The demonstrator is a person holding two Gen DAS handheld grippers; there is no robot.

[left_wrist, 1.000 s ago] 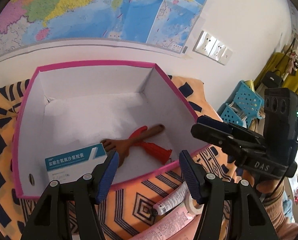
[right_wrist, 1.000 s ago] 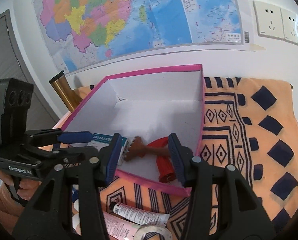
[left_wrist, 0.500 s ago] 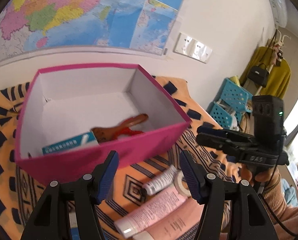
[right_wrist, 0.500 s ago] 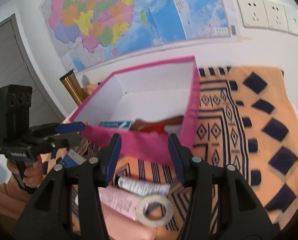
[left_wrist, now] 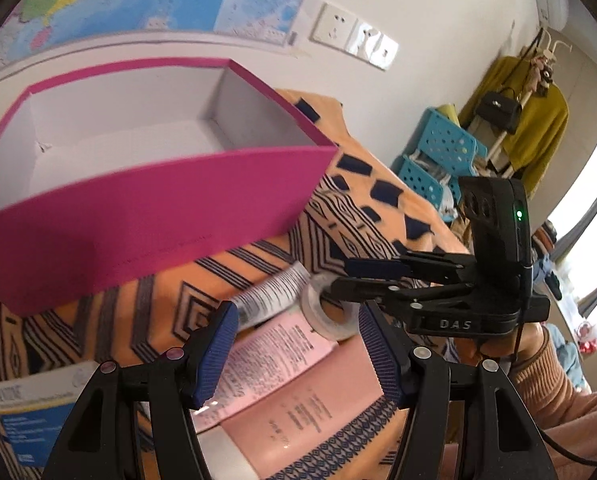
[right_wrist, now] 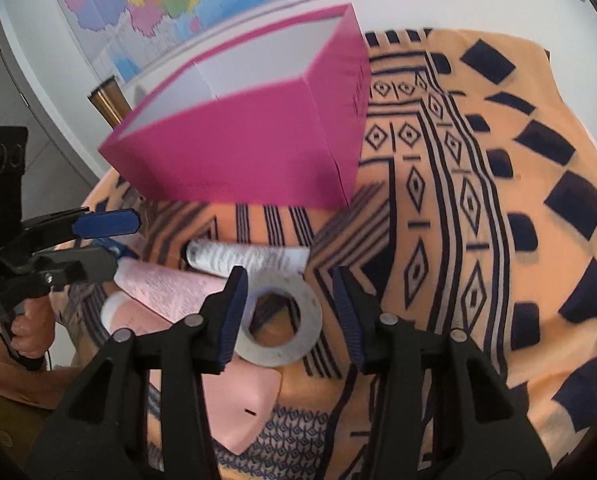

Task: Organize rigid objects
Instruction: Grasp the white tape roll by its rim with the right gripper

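The pink box (left_wrist: 146, 216) with white inside stands at the back of the patterned cloth; it also shows in the right wrist view (right_wrist: 250, 148). In front of it lie a white tube (right_wrist: 250, 258), a pink tube (left_wrist: 270, 356), a larger pink tube (left_wrist: 298, 412) and a roll of tape (right_wrist: 280, 322). My right gripper (right_wrist: 290, 316) is open, its fingers either side of the tape roll. My left gripper (left_wrist: 298, 348) is open and empty over the pink tubes. The right gripper shows in the left wrist view (left_wrist: 362, 280) above the tape roll (left_wrist: 326, 312).
A white and blue carton (left_wrist: 34, 408) lies at the cloth's front left. A brass cylinder (right_wrist: 108, 100) stands left of the box. Blue baskets (left_wrist: 438, 160) and a coat rack stand beyond the table on the right. The orange cloth (right_wrist: 498, 200) stretches right.
Both grippers have pulled back from above the box and dropped low over the items in front of it. The right gripper now straddles the tape roll. The box contents have gone out of sight.
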